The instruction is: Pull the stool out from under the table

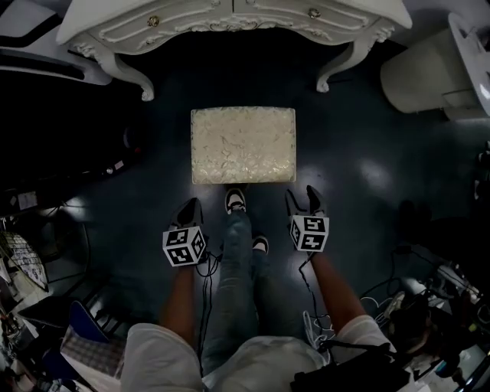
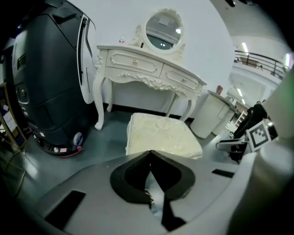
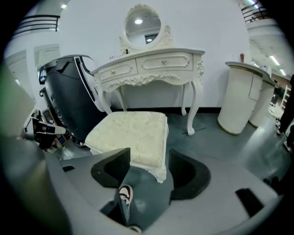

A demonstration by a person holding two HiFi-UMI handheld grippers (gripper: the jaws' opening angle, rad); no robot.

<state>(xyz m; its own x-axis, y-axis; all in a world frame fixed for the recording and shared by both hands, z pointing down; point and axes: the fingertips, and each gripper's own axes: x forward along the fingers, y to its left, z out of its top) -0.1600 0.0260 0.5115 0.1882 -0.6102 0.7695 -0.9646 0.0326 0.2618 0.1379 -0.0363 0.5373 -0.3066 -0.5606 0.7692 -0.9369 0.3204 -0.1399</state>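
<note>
Stool: rectangular, with a cream, embossed padded top. It stands on the dark glossy floor, clear of the carved white dressing table. Only the gripper views show the table's oval mirror. Left gripper: jaws pressed together, holding nothing. Right gripper: jaws spread, holding nothing. The stool lies just ahead of both, apart from them.

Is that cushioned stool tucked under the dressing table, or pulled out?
Out. In the head view the whole stool stands on open floor, a dark gap separating it from the front edge of the dressing table.
</note>
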